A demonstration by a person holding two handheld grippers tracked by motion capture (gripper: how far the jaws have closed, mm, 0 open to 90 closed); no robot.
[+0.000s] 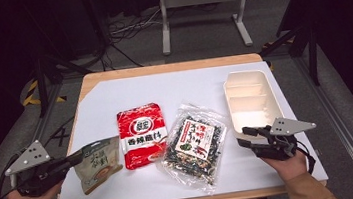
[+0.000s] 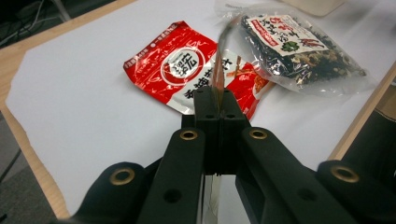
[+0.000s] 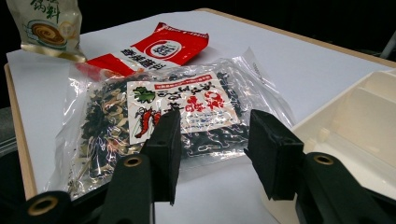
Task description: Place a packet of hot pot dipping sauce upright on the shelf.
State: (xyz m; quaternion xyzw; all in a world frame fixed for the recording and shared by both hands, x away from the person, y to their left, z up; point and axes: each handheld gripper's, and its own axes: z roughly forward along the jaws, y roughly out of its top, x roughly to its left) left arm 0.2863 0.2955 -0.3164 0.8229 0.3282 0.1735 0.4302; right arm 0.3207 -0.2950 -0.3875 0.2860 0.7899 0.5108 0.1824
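My left gripper (image 1: 76,157) is shut on the edge of a beige-green pouch (image 1: 99,163), held a little above the table's front left. In the left gripper view the pouch (image 2: 218,65) shows edge-on, rising from between the closed jaws of that gripper (image 2: 218,100). A red-and-white packet (image 1: 142,133) lies flat mid-table. Beside it is a clear bag of dark dried mix (image 1: 195,145). My right gripper (image 1: 243,137) stands open at the front right, between that bag and a cream lunch box (image 1: 251,101). Nothing sits between the right gripper's (image 3: 217,154) pads.
White paper (image 1: 188,85) covers the wooden table (image 1: 161,69). The lunch box (image 3: 369,116) is open and has dividers inside. The red packet (image 3: 163,46) and the raised pouch (image 3: 46,25) lie beyond the clear bag (image 3: 163,112). A metal stand (image 1: 202,11) is on the floor behind.
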